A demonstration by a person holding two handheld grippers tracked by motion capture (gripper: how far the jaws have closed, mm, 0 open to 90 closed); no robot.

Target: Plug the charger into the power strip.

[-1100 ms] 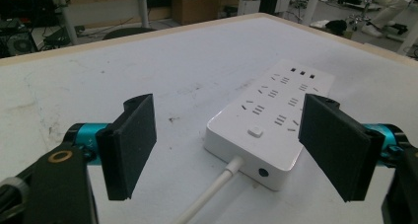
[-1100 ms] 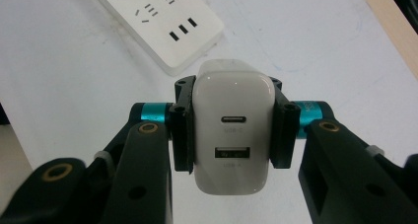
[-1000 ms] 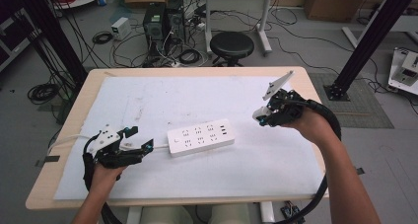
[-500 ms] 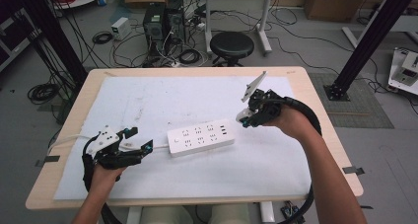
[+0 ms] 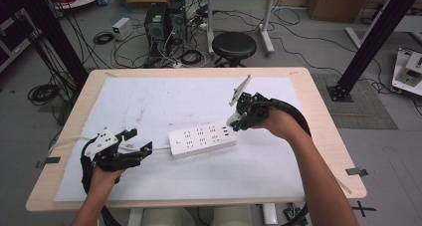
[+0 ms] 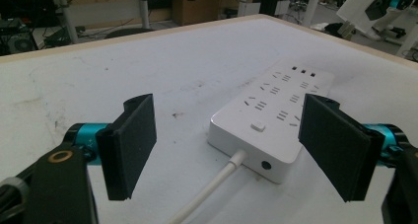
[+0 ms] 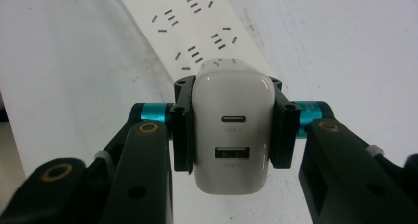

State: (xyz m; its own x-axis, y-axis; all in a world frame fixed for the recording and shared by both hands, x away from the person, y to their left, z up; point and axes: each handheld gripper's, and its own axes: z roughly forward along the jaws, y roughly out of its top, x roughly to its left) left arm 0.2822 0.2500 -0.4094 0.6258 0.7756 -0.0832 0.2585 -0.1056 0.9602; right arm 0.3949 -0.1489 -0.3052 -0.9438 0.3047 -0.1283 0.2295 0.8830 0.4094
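A white power strip (image 5: 202,140) lies flat near the middle of the white-covered table (image 5: 149,99), its cord (image 6: 212,187) leaving from its left end toward the near left. The right gripper (image 5: 238,119) hovers above the strip's right end, its jaws closed on a white USB charger (image 7: 231,125) gripped by its two flat sides. The charger's two ports face the right gripper view's camera, so its prongs presumably point down at the sockets; the prongs themselves are hidden. The left gripper (image 5: 135,145) rests just left of the strip, jaws wide apart and holding nothing, with the strip's cord end lying between them but not touched.

Judged step: the charger is being brought down to plug into a socket at the strip's right end.

Risks from here:
- Misalignment. The charger body hides the target socket from the right gripper view, so the prongs could land beside the slots and jam or skid.
- Strip shift. The strip is unrestrained; a push that is off-vertical could slide or tip it, since the left gripper has not yet closed on it.
- Slip in the grip. The charger's sides are smooth and glossy; insertion force could drive it upward between the pads.
- Cord snag. Closing the left gripper carelessly could pinch the cord rather than the strip's body.
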